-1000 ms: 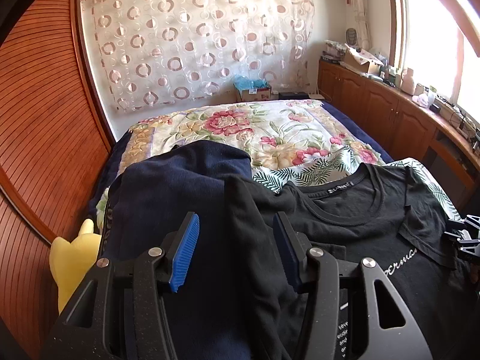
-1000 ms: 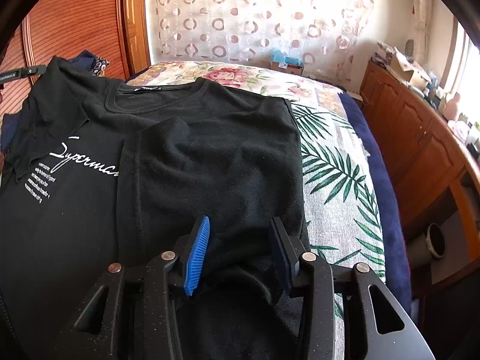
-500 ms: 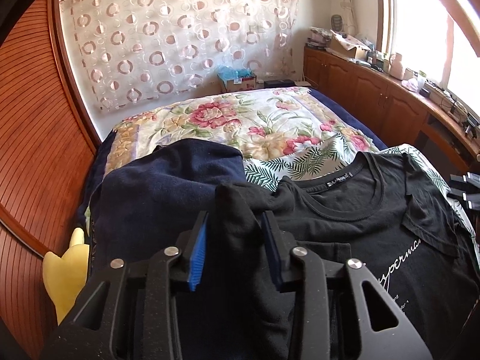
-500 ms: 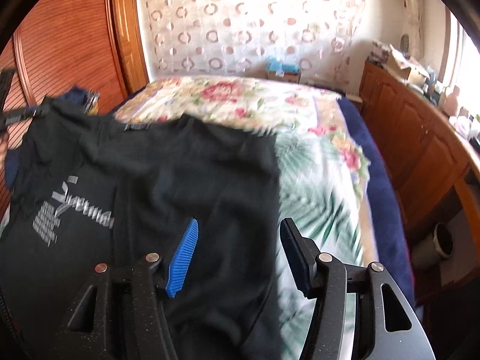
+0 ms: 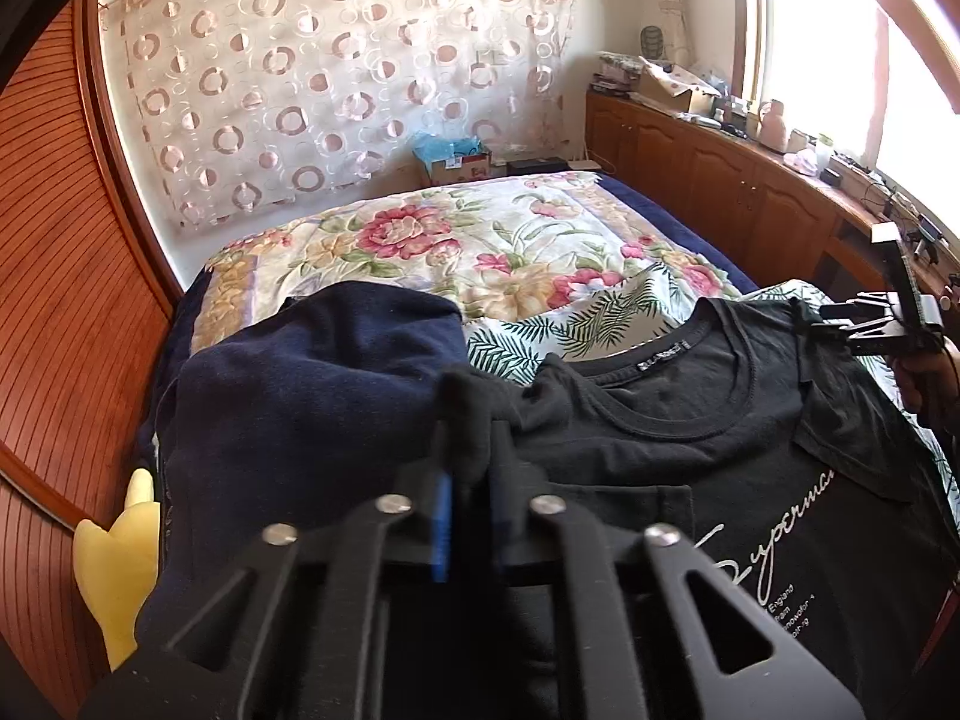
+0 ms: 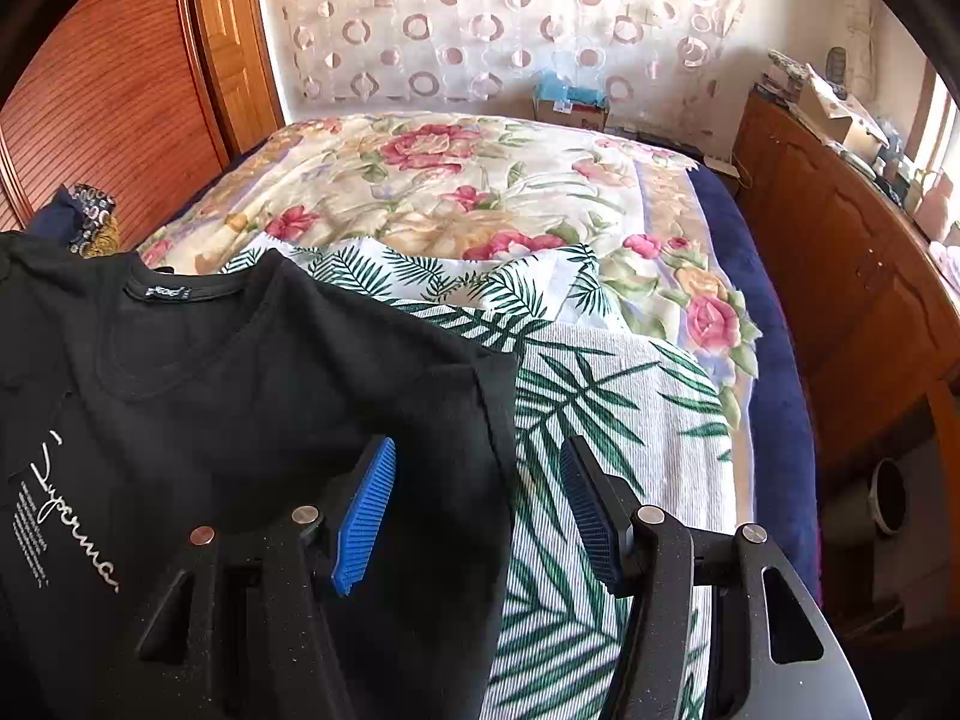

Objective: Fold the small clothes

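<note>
Since the bed [image 6: 774, 372] takes up most of the room, the black T-shirt [image 5: 750, 468] has space to lie front up across a palm-print cloth [image 6: 600, 414], its collar toward the far wall, with a navy garment [image 5: 288, 420] bunched just beside it. It looks like thin, limp cotton: light, not slippery, and bound to sag and crease wherever it goes unsupported, so I would take it by seams and sleeve folds rather than mid-panel. The left gripper [image 5: 465, 480] is pinched tight on a bunched ridge of the shirt's sleeve. The right gripper [image 6: 480, 510] stands wide apart over the shirt's side edge, its pads clear of the cloth.
</note>
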### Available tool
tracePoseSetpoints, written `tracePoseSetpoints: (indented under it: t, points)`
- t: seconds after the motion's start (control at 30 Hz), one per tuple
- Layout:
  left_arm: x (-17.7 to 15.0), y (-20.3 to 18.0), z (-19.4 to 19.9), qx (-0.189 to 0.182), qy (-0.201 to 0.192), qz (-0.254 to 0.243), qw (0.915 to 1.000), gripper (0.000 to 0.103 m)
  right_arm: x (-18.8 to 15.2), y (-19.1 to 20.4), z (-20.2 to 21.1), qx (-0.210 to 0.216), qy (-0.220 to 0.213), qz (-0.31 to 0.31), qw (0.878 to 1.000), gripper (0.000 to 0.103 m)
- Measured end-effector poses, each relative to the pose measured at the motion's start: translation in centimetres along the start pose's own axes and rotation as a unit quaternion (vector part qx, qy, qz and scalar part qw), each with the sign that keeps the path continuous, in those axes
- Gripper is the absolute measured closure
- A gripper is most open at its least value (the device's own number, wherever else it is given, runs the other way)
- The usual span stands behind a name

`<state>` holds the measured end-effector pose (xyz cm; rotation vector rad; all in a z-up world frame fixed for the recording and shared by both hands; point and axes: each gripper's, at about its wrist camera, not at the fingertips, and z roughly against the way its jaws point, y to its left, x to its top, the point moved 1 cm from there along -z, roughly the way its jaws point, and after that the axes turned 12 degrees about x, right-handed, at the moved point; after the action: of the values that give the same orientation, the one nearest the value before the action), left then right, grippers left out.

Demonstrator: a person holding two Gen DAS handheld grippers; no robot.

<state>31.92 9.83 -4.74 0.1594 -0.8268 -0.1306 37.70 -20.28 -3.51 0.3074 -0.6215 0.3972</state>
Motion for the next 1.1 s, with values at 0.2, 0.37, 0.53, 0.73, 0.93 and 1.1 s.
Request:
tracePoseSetpoints:
  t: [0.2, 0.37, 0.53, 0.73, 0.93, 1.1]
  points:
    - [-0.1, -1.1, 2.2, 0.010, -0.028, 0.007, 0.9995, 0.098, 1.2, 0.5, -0.4, 0.016, 0.011, 0.015, 1.000, 0.059]
    - [-1.0, -2.2, 5.3, 0.006, -0.057, 0.015, 0.9982, 0.098, 0.7, 0.3, 1.1, 0.040, -0.010, 0.016, 0.999, 0.097]
    - [-2.7, -3.1, 9.3, -0.012, -0.088, 0.019, 0.9958, 0.098, -0.9, 1.6, 5.9, 0.057, -0.081, 0.024, 0.995, 0.098]
    - [-4.8, -3.5, 12.4, -0.018, -0.097, 0.013, 0.9950, 0.098, -4.9, 3.3, 10.8, 0.061, -0.128, 0.037, 0.989, 0.098]
    - [-7.7, -3.3, 15.3, -0.018, -0.105, 0.021, 0.9941, 0.098, -9.2, 4.8, 14.1, 0.054, -0.146, 0.042, 0.987, 0.098]
    - [-10.9, -3.2, 17.8, -0.016, -0.109, 0.037, 0.9932, 0.098, -13.5, 5.9, 16.9, 0.057, -0.166, 0.036, 0.984, 0.098]
